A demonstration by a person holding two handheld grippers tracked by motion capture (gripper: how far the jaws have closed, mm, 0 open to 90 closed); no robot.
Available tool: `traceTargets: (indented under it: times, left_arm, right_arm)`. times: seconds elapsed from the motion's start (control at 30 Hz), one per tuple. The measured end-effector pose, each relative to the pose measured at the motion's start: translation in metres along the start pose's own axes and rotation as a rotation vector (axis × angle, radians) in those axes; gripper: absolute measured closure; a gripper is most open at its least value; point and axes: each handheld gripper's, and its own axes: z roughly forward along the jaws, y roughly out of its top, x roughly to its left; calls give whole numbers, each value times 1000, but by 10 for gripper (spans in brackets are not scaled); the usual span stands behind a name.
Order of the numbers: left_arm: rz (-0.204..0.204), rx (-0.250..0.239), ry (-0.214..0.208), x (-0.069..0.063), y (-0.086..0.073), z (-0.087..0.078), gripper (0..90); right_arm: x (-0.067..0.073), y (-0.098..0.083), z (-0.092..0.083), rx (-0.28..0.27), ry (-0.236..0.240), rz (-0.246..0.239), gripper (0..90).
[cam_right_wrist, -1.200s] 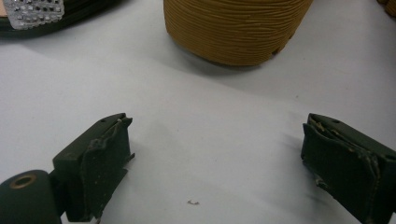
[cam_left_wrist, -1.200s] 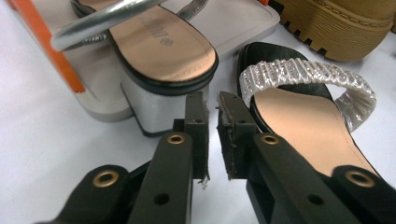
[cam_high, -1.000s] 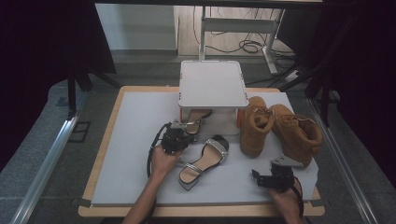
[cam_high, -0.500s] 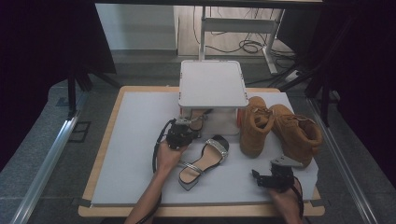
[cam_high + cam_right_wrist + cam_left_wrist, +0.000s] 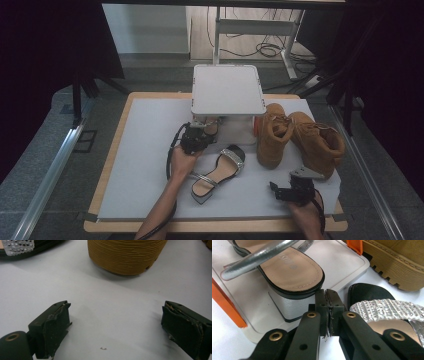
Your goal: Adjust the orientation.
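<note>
A: Item one, left tool [image 5: 200, 136]: jaws clenched together with nothing between them, at the heel of the silver sandal on the rack [image 5: 287, 272]. That sandal sits on the low shelf [image 5: 347, 262] of the white shoe rack [image 5: 227, 90], under its top plate, at the middle far part of the worktop [image 5: 145, 150].

B: And its mate?

A: Item two, second silver sandal [image 5: 217, 172]: lying loose on the worktop, just right of the left tool and in front of the rack, toe toward the rack.

B: Further right?

A: Item three, pair of tan boots [image 5: 300, 140]: standing right of the rack, not on it. Item four, right tool [image 5: 287, 192]: jaws spread wide, grasping nothing, resting at the near right edge, close to the near boot's heel.

B: Progress?

A: By my reading, one sandal of four pieces of footwear is shelved; the second sandal and both boots remain.

B: Change since a second ago?

A: The left tool has shifted a little to the right, toward the rack. The right tool, loose sandal and boots are unmoved.
</note>
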Motion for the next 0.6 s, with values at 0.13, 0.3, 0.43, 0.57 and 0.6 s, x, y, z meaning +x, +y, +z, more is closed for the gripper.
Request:
traceTargets:
  times: [0.13,0.3,0.43,0.57,0.6]
  left_arm:
    - [1,1,0,3,2,2,878]
    - [-10,3,15,7,4,5,872]
    - [-25,-2,11,9,4,7,865]
    - [-22,-1,6,8,4,7,843]
    - [-22,0,4,7,4,7,830]
  right_arm:
    - [0,0,0,0,0,0,80]
    - [0,0,0,-2,0,1,80]
    - [0,0,0,-2,0,1,80]
    - [0,0,0,-2,0,1,80]
    - [0,0,0,-2,0,1,80]
